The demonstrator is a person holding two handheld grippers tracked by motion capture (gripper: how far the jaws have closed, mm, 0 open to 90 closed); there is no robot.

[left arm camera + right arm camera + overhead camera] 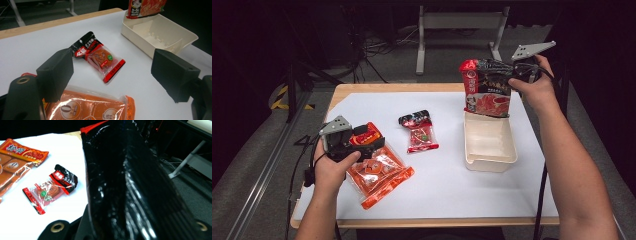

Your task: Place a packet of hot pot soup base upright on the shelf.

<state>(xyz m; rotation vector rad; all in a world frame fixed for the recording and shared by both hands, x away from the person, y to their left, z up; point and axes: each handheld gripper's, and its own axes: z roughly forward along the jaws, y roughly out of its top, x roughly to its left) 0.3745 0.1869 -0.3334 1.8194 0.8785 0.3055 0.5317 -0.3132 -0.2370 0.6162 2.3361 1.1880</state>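
My right gripper (521, 71) is shut on the top of a black and red snack bag (487, 90), which hangs upright with its lower edge just over the far end of a cream tray (490, 161). In the right gripper view the glossy black bag (130, 182) covers the jaws. My left gripper (368, 141) stands open low over the near end of a large orange packet (379, 176), with nothing gripped. Its wide-apart jaws frame a small red and black packet (100, 56) lying flat farther out, and the orange packet (95, 107) lies below them.
A white sheet (452, 175) covers the wooden table. The small packet (419, 132) lies mid-table between the orange packet and the tray (186, 37), which holds nothing. Metal frame legs and cables stand on the dark floor beyond the far edge.
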